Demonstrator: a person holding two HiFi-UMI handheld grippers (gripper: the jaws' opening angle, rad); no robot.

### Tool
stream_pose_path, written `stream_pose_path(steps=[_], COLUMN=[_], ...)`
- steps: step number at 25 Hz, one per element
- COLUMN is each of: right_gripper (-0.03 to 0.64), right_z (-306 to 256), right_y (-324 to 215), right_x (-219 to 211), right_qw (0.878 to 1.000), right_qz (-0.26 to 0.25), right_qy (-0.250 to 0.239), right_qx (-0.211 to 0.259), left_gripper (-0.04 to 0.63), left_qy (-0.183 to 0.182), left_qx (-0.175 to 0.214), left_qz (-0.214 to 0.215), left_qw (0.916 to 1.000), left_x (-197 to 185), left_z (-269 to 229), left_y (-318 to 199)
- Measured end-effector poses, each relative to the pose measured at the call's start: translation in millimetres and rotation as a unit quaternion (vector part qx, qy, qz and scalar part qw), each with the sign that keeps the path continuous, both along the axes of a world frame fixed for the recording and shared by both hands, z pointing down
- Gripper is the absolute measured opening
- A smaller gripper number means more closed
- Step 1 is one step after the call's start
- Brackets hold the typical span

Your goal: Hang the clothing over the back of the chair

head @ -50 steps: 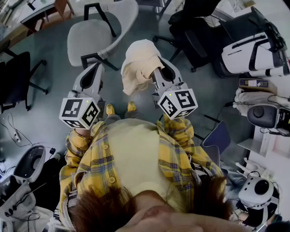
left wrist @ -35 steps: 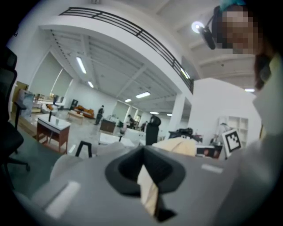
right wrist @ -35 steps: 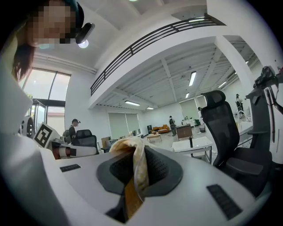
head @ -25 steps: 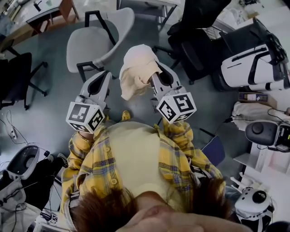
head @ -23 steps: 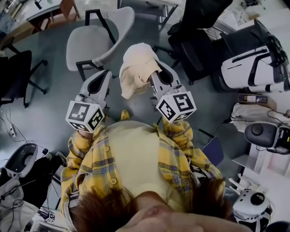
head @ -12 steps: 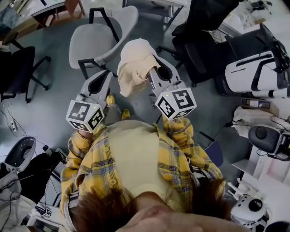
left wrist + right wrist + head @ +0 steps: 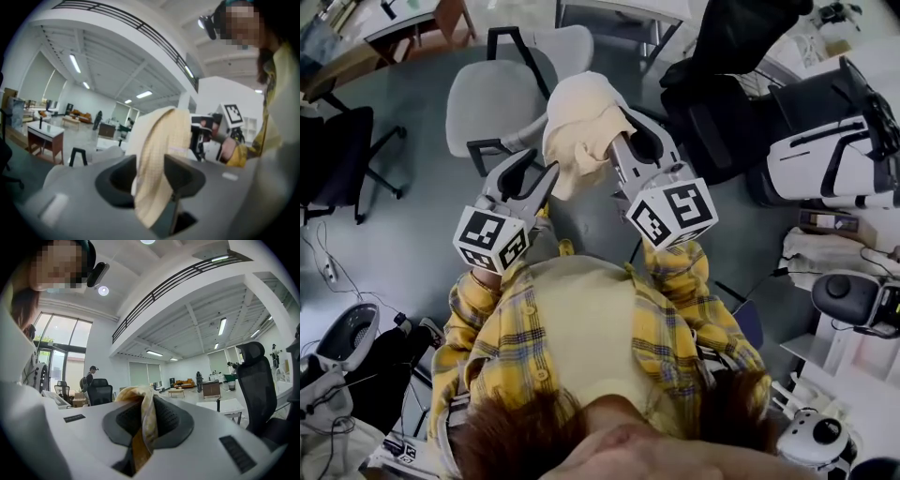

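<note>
A cream knitted garment [image 7: 579, 117] hangs bunched in the air just in front of a grey chair [image 7: 487, 103]. My right gripper [image 7: 617, 139] is shut on its upper part, and a fold is pinched between its pads [image 7: 143, 416]. My left gripper [image 7: 530, 173] is to the left of the garment with its jaws opening. In the left gripper view the garment [image 7: 159, 154] hangs down through the gap between the spread jaws [image 7: 150, 161], which do not clamp it. The right gripper [image 7: 206, 136] also shows there, behind the cloth.
Black office chairs stand to the right [image 7: 731, 84] and left [image 7: 337, 150]. White machines [image 7: 825, 141] crowd the right side. A wooden desk [image 7: 384, 33] is at the far left. Grey floor [image 7: 422, 225] lies around the grey chair.
Both grippers moved up the picture toward the grey chair, carrying the garment. The left jaws, shut before, have spread apart, with the garment's hanging edge now between them.
</note>
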State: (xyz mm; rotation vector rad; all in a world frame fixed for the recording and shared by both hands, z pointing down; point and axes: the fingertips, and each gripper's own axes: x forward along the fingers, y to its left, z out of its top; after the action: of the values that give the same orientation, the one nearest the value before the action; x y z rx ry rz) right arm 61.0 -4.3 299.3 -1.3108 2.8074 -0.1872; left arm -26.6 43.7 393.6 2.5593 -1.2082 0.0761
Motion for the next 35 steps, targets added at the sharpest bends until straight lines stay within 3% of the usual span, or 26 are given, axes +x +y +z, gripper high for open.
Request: stream_pose_path(steps=[9,13,17,22,23,28,35], right_gripper=[0.046,0.046,0.046,0.046,0.046,0.046,0.046], right_z=[-25.5,-37.8,-47.0,-54.0,-54.8,-56.3,-63.3], right_y=[-58.8,-80.5,-100.0,-120.8,-124.4,-146.0,-177.8], right_x=[-34.5,-55.5,-73.1,-92.1,-96.7,-105.1,-93.7], right_qw=[1.000,0.999,0.999,0.998,0.998,0.998,0.997], right_qz=[-0.024,-0.035,-0.044,-0.060,-0.063,-0.055,0.002], right_qy=[-0.003,0.000,-0.004,-0.016,-0.016,-0.006,0.028], right_qx=[0.015,0.023,0.024,0.021,0.022,0.034,0.072], left_gripper=[0.244,0.257,0.300,0.302,0.284,0.042,0.023], left_qy=[-0.027,-0.063,-0.071,-0.085,-0.082,-0.072,-0.066], left_qx=[-0.016,-0.002,-0.005,0.009,0.013,0.032,0.065], left_qz=[0.014,-0.002,-0.033,-0.022,-0.023,-0.051,-0.078], left_qw=[0.9994,0.9980,0.9969,0.9961,0.9963,0.9956,0.9926], left_x=[-12.7,-28.4,-47.4,-43.8,-45.5,-73.2,-119.5], left_z=[15.3,16.0,20.7,26.7,25.5,14.0,-20.9], left_y=[-48.5,-72.0,-100.8,-137.9,-145.4,-179.8,-227.7])
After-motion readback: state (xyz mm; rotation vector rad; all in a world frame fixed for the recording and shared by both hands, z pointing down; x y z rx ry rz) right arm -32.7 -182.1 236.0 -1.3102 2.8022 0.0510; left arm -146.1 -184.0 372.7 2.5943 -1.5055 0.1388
